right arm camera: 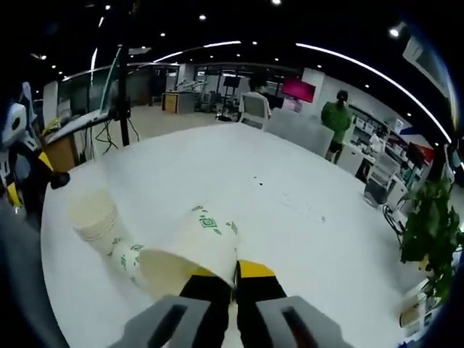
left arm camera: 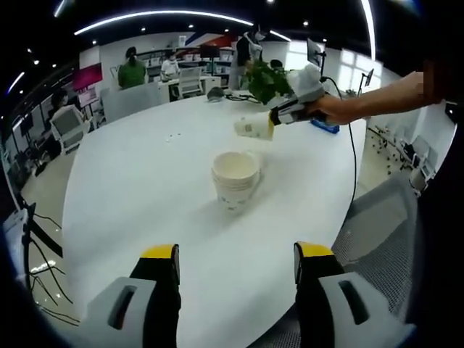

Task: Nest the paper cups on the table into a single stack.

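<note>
Long ceiling light strips (left arm camera: pixel 163 14) arc overhead, bent by fisheye distortion, and wash the round white table (left arm camera: pixel 145 181) in even, bright light with mild glare. A soft shadow falls toward 7 o'clock of the stacked paper cups (left arm camera: pixel 235 180). Windows (left arm camera: pixel 348 61) at 2 o'clock blow out white. Both views are soft and slightly blurred, darkening toward the edges.

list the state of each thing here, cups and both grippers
stack of cups: upright on the table, nested, mouth open and up
held cup: lifted off the table, tipped on its side, rim pinched by the right gripper
right gripper: shut on the held cup's rim
left gripper: open, holding nothing, short of the stack
</note>
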A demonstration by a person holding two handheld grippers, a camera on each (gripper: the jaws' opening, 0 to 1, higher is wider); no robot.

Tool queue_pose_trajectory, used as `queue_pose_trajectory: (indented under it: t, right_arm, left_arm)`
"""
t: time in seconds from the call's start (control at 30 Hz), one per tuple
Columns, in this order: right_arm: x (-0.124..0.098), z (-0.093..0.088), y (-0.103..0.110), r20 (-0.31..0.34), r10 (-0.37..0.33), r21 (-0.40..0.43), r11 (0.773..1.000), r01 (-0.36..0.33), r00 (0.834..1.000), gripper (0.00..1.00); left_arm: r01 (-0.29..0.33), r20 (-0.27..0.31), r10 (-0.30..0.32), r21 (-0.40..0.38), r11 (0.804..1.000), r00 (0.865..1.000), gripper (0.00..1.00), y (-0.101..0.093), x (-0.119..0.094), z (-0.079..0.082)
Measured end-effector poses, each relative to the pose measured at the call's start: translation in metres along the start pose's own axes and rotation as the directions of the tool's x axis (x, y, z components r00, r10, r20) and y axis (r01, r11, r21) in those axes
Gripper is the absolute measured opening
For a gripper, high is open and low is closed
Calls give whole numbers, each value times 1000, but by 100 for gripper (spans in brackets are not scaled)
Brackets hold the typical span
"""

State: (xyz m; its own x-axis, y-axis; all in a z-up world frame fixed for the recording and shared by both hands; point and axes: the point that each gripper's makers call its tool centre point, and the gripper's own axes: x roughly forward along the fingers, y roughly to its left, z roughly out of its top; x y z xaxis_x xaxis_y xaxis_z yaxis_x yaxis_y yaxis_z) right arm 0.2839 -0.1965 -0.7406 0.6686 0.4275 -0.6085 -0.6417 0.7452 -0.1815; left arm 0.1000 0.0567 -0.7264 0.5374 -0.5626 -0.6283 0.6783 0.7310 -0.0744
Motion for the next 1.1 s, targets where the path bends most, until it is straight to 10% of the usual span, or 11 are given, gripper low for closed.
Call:
queue_pose_trajectory:
  t: [0.57,1.1]
  right_arm:
    - [-2,48,38,-75,131,-291,945,-148,988,0]
    - [-8,65,73,-295,228,-515,780,-355,928,0]
  left_arm:
    - [11,37,-11,14,1000,999,63,1,1,9]
    - [27,56,-29,31,999,998,63,-1,-4,13]
